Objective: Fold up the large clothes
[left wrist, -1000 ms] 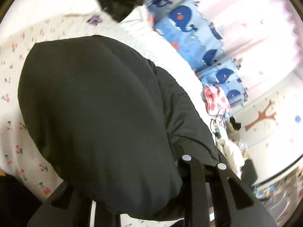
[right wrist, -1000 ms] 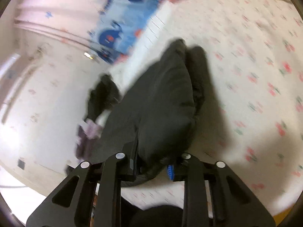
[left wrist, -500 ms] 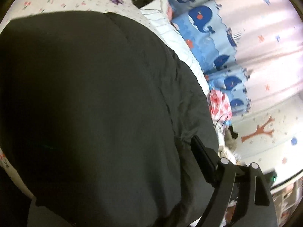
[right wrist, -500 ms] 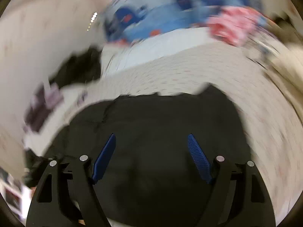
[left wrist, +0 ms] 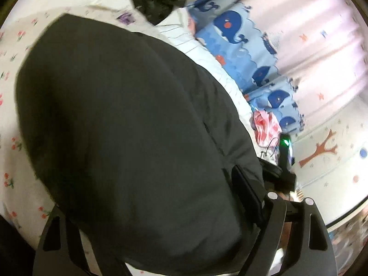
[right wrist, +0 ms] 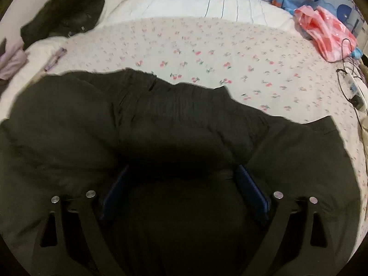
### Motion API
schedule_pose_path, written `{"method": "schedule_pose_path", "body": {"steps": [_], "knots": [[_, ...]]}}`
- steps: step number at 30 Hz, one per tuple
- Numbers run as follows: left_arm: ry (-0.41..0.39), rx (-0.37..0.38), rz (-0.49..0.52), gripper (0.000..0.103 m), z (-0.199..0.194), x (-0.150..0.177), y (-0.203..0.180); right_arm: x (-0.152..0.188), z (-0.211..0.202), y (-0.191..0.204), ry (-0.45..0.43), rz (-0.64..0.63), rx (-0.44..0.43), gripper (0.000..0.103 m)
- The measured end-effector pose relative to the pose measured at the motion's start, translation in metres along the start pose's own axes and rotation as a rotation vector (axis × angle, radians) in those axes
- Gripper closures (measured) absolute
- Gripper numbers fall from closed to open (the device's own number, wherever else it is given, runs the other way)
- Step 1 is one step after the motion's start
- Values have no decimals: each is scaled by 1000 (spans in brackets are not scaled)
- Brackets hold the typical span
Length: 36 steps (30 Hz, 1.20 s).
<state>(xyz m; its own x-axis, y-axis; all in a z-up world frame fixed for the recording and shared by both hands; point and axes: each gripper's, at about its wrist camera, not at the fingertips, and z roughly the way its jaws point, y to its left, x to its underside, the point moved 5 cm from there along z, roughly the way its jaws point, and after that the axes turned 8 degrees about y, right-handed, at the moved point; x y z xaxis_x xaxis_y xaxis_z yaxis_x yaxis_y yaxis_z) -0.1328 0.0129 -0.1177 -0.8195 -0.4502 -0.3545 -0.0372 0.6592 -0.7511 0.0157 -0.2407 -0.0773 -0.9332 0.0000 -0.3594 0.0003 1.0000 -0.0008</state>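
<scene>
A large black garment (right wrist: pixel 161 124) lies spread on the cherry-print bed sheet (right wrist: pixel 230 53). In the right wrist view my right gripper (right wrist: pixel 181 172) is open, its blue-padded fingers (right wrist: pixel 250 191) wide apart low over the cloth. In the left wrist view the same black garment (left wrist: pixel 128 126) fills most of the frame and drapes over my left gripper (left wrist: pixel 161 218). Only its right finger (left wrist: pixel 248 191) shows clearly; the left one is under the cloth. The fingers stand wide apart. The other gripper (left wrist: pixel 285 161) shows at the garment's right edge.
Another dark garment (right wrist: pixel 66 16) lies at the bed's far left by purple cloth (right wrist: pixel 11 62). A pink-red plastic bag (right wrist: pixel 326 32) and a charger with cable (right wrist: pixel 354 87) sit at the right. Whale-print pillows (left wrist: pixel 241 46) line the curtain side.
My right gripper opened, let go of the garment and turned to face across the bed. My left gripper opened too. The garment now lies spread on the sheet.
</scene>
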Motion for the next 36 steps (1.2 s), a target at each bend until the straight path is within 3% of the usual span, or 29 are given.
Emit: {"method": "schedule_pose_path", "body": {"steps": [3,5,7,10,12,16,19,23,26,29,30,33,36], "knots": [[11,79,-138,23,-8,-7,17,19,-31,2,-112,-37,17,15],[40,117,-228,23,2,-11,26,34,-19,8,-81,-84,44,13],[50,178,-379,22,9,-12,40,43,-7,10,-89,-106,58,9],[49,190,-431,22,12,-17,41,42,-3,9,-51,-95,51,9],[54,163,-396,22,14,-17,33,46,-17,11,-48,-87,41,9],[36,88,-261,22,15,-13,13,65,-67,24,-166,-135,25,9],[13,45,-214,22,18,-8,2,87,-35,36,-62,-234,100,8],[-5,17,-148,29,14,-4,-16,91,-43,30,-54,-183,46,7],[0,3,-101,34,10,-5,-19,104,-74,38,-130,-214,32,7],[-7,-9,-73,35,11,-3,-25,126,-46,47,-40,-284,53,7],[-12,-6,-63,35,10,-1,-31,128,-40,47,-50,-291,54,6],[-34,-23,19,36,0,-7,-35,127,-50,46,-20,-266,38,8],[-42,-55,92,36,-2,-8,-48,125,-83,51,-131,-264,-7,8]]}}
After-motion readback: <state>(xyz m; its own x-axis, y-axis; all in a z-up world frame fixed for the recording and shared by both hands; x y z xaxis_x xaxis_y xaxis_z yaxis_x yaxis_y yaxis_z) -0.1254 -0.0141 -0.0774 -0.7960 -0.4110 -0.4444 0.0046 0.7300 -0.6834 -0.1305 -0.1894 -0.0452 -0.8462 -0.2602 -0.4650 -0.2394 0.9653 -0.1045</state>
